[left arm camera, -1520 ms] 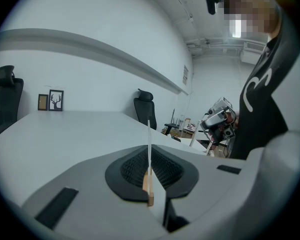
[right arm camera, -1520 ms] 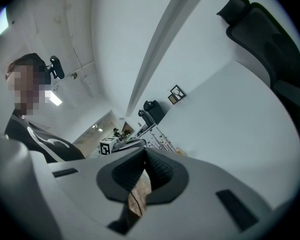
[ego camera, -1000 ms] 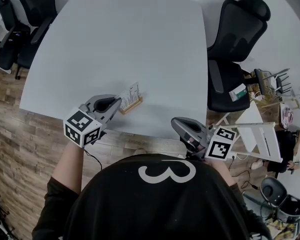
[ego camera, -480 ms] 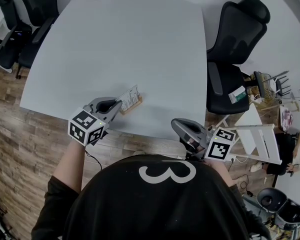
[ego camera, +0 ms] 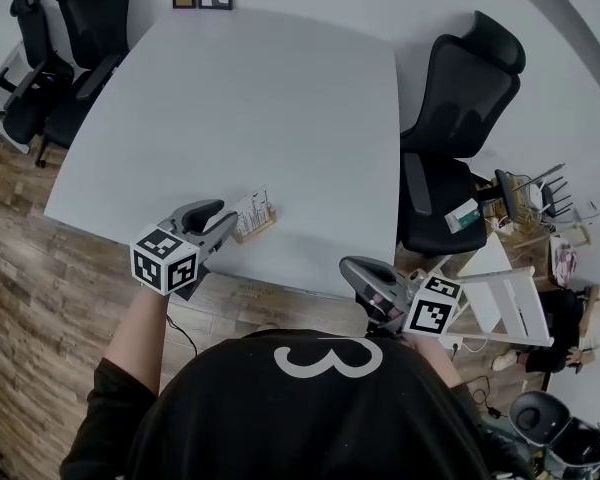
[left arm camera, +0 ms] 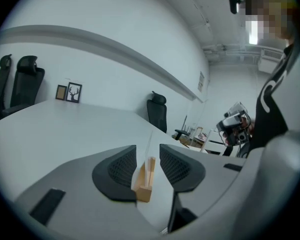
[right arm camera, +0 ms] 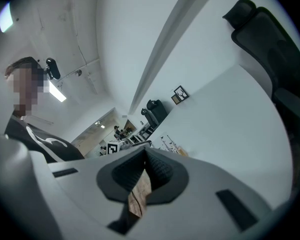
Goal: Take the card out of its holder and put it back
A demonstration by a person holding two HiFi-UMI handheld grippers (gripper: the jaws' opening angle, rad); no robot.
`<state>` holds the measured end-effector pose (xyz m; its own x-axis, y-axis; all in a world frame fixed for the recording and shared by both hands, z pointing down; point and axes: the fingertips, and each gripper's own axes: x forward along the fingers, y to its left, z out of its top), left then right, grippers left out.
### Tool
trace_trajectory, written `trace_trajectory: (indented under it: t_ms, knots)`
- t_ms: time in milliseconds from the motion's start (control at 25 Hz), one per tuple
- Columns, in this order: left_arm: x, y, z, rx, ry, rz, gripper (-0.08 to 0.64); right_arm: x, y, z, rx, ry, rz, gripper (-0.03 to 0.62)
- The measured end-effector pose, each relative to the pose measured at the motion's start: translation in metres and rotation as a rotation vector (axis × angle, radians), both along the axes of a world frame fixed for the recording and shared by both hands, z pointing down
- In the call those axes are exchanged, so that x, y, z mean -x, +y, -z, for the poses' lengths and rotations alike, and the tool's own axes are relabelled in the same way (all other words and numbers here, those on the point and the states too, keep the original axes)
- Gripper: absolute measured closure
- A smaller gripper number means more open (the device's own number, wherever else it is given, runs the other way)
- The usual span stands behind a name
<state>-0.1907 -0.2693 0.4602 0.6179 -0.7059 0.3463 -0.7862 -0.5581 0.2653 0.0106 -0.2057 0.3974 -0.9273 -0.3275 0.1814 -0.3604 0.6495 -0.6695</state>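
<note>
The card (ego camera: 252, 210) stands upright in the slot of its small wooden holder (ego camera: 259, 229), close to the near edge of the counter (ego camera: 240, 98) and left of centre. The left gripper (left arm camera: 148, 150) has its fingers spread wide, one on each side of the card, with the pads clear of it. They have just been opening and grip nothing. The right gripper (right arm camera: 144, 159) hangs off the counter's near right corner, its fingers closed together on nothing.

The card looks thin, light and slightly bendy, probably with slick faces. It is best pinched flat across both faces above the slot, and gently. The holder looks light enough to tip or lift with the card unless the pull runs straight along the slot.
</note>
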Motion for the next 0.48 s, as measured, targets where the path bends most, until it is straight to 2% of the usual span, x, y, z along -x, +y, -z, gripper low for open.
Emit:
trace_trajectory:
  t_ms: [80,240,320,480]
  knots:
    - [0.01,0.001,0.015,-0.02,0.022,0.072,0.422,-0.004,-0.001,0.009,-0.025,-0.001,0.01,0.586]
    - [0.021,0.023,0.042,-0.044,0.016,0.182,0.423,-0.005,0.007,0.024,-0.074,-0.007,0.042,0.586]
    - [0.017,0.042,0.061,-0.057,0.063,0.202,0.431,-0.004,0.016,0.032,-0.106,-0.005,0.065,0.586]
    - [-0.013,0.092,0.107,-0.102,0.17,0.19,0.494,-0.005,0.041,0.05,-0.153,-0.031,0.11,0.586]
